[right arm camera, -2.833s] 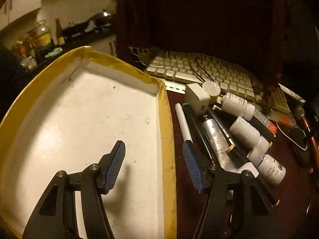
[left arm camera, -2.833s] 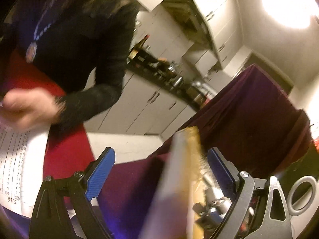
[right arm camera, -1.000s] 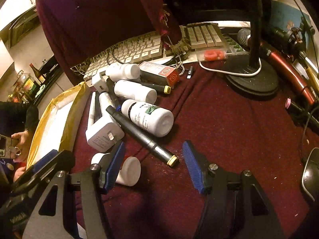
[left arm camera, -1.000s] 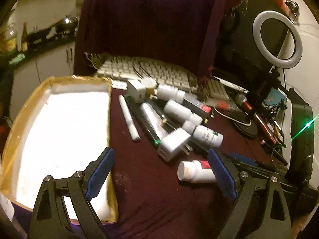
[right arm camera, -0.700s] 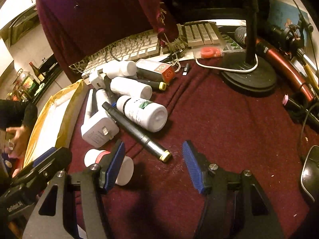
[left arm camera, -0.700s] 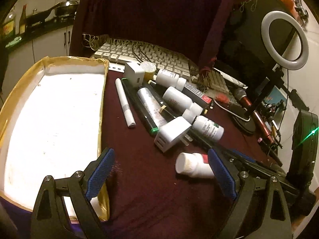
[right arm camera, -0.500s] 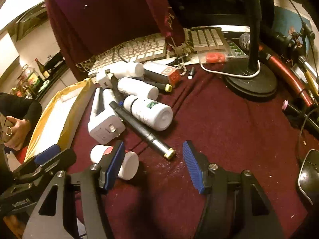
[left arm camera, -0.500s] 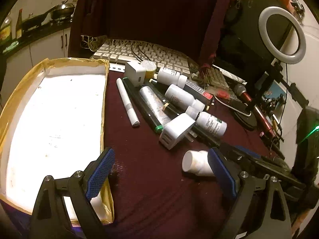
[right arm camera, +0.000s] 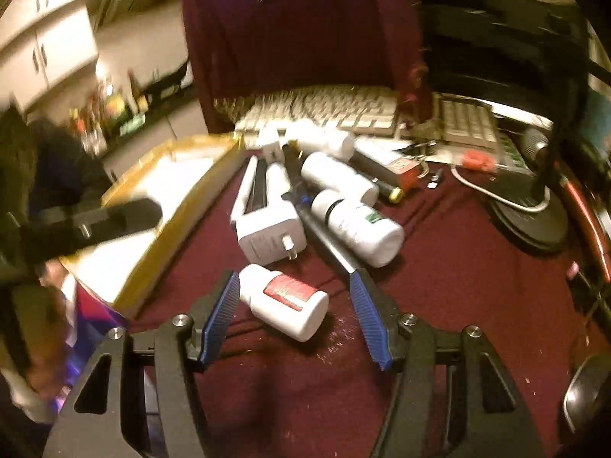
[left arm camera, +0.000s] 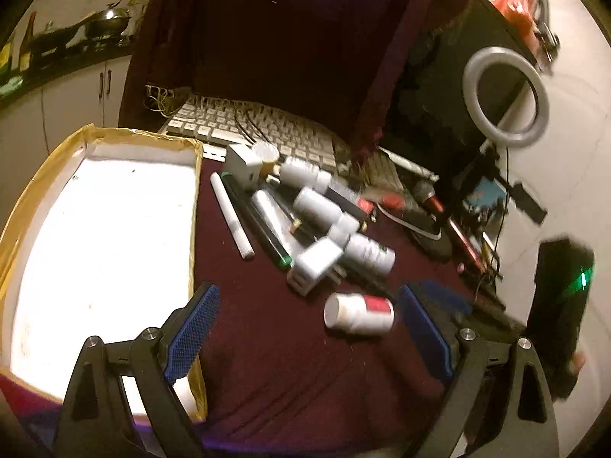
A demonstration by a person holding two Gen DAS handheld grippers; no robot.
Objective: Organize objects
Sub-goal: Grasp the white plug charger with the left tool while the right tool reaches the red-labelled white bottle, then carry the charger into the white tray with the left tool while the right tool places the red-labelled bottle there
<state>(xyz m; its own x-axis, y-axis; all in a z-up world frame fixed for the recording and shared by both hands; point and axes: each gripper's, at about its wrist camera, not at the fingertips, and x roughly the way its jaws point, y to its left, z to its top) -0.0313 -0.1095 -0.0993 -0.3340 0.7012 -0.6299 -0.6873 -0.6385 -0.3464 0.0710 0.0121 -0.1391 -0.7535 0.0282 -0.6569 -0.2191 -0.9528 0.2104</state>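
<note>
1. Lying on the maroon-covered table (left arm camera: 290,381) are four white bottles: a red-labelled bottle (right arm camera: 284,303) alone at the near edge of the pile, a green-labelled bottle (right arm camera: 359,229) behind it, and two plain ones further back toward the keyboard (left arm camera: 263,129).
2. Sitting among them are two white chargers: one charger (right arm camera: 269,234), prongs showing, just beside the red-labelled bottle, and a smaller one at the back by the keyboard.
3. Resting along the pile's left side are one white pen (left arm camera: 233,217), a dark green-tipped pen and a silver tube; other dark sticks are too blurred to count.
4. Standing to the left is one empty white tray (left arm camera: 95,229) with a gold-taped rim.
5. Holding its jaws wide apart, the right gripper (right arm camera: 294,316) is straddling the red-labelled bottle, pads not touching it.
6. Keeping its jaws wide apart too, the left gripper (left arm camera: 305,328) is gripping nothing; the same bottle is showing just inside its right finger.
7. Comparing with half a second ago, the right gripper is rolling and closing in, so the bottle, then beside its left pad, is now lying between both.
</note>
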